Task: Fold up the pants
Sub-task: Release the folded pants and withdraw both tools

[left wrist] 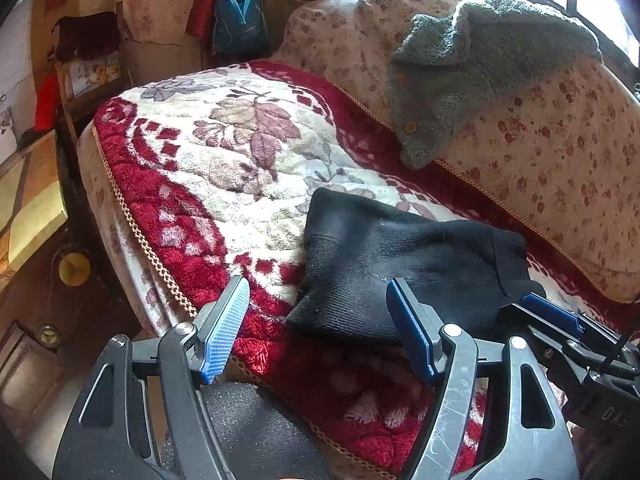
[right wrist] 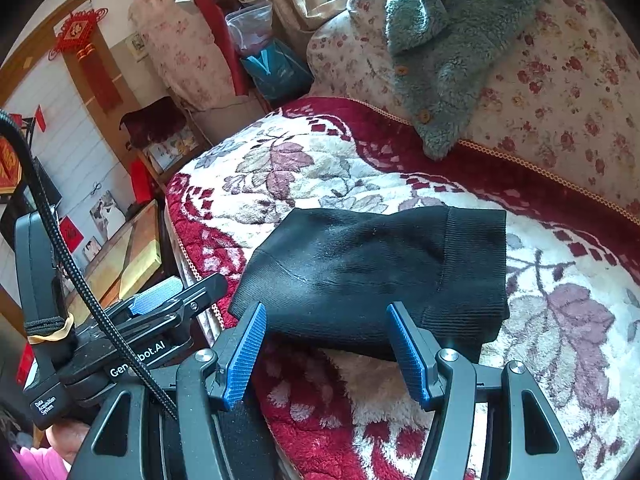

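Black pants [right wrist: 372,276] lie folded into compact bundle on floral blanket [right wrist: 320,168] of sofa, just ahead of both claws. Left claw [left wrist: 316,328] spread, empty, bundle's near corner just ahead of its right pad. Right claw [right wrist: 326,352] spread, empty, near edge just beyond tips. Judgement: fold near done; press edges flat, square ribbed end, avoid snagging blanket pile.

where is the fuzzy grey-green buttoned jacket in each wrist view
Left wrist: fuzzy grey-green buttoned jacket is upper right, draped over the floral sofa back.
Right wrist: jacket is top centre-right, on the same sofa back.
Shared landmark: folded black knit pants on the red-and-cream floral blanket.
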`<state>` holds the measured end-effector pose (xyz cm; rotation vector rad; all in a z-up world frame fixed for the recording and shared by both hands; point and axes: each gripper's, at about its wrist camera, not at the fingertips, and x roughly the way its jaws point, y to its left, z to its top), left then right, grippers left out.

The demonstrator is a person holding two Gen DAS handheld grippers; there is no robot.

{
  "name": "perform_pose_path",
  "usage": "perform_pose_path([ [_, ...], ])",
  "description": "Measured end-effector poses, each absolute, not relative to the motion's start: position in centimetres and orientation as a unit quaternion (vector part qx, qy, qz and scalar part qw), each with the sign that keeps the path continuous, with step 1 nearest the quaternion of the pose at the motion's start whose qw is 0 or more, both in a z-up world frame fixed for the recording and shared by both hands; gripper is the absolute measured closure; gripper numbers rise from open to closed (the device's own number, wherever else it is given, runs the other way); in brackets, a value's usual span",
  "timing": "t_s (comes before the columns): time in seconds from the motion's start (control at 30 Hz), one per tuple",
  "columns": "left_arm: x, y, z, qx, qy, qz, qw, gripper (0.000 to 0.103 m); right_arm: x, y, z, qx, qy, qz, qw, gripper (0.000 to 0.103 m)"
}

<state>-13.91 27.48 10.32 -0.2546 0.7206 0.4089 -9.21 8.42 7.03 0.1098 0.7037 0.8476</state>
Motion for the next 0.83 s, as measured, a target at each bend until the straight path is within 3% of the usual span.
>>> perform_pose_path([
  [0.83,-14.2,28.0,10.3,-0.126,0.347,0.203,0.907,0.031,-9.3,9.4,7.0,0.049,0.338,0.413,0.844,0.043],
])
